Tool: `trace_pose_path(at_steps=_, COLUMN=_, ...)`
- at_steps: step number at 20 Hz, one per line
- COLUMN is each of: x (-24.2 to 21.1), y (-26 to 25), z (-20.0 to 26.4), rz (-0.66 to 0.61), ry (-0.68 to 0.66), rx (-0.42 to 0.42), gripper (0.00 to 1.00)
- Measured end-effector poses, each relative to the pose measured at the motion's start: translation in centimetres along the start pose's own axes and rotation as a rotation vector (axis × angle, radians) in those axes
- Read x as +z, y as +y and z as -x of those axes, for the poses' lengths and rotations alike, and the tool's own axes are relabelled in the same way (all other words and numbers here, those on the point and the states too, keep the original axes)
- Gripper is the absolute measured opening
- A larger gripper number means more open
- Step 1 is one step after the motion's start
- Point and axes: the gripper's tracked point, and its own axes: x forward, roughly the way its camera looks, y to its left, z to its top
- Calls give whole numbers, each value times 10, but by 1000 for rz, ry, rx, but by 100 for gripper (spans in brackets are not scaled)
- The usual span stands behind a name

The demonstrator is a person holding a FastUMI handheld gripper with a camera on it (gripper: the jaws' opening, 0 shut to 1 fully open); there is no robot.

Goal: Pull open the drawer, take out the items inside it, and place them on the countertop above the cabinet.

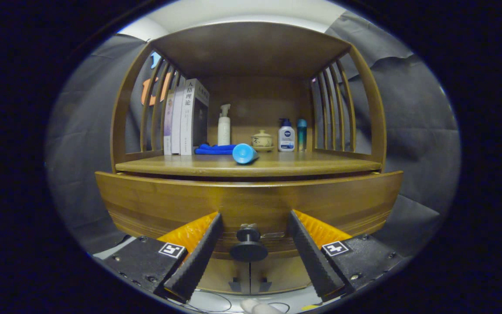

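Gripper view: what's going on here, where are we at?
A person's handheld gripper is lined up on the drawer of a wooden cabinet. Its fingers are open, one on each side of the dark knob, not touching it. The drawer front sits out a little from the cabinet, below the countertop. On the countertop a blue cylinder lies on its side, ahead of books, a blue cloth and bottles.

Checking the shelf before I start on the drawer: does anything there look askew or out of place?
One thing: the blue bottle lies on its side near the countertop's front edge, while the other bottles behind it stand upright. The open tongs flank the drawer knob without touching it.
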Motion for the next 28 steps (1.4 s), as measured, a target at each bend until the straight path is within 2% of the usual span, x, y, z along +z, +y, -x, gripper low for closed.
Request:
trace_pose_path(at_steps=6, x=0, y=5, z=-24, rz=3, ry=43, rx=-3, gripper=99)
trace_pose_path(at_steps=9, x=-12, y=8, z=-34, rz=36, ry=130, rx=-5, gripper=100)
trace_pose_path(at_steps=11, x=-8, y=12, z=-32, rz=-19, ry=128, rx=6, gripper=99)
trace_pose_path(at_steps=14, x=-9, y=8, z=-30, rz=12, ry=95, rx=12, gripper=99)
trace_pose_path(at_steps=19, x=1, y=1, z=29, rz=92, ry=10, rx=30, gripper=99)
trace_pose_path(at_steps=25, x=-2, y=-26, z=120, rz=-54, ry=44, rx=72, gripper=100)
trace_pose_path(at_steps=28, x=21, y=-38, z=144, rz=-33, ry=-8, rx=90, gripper=100)
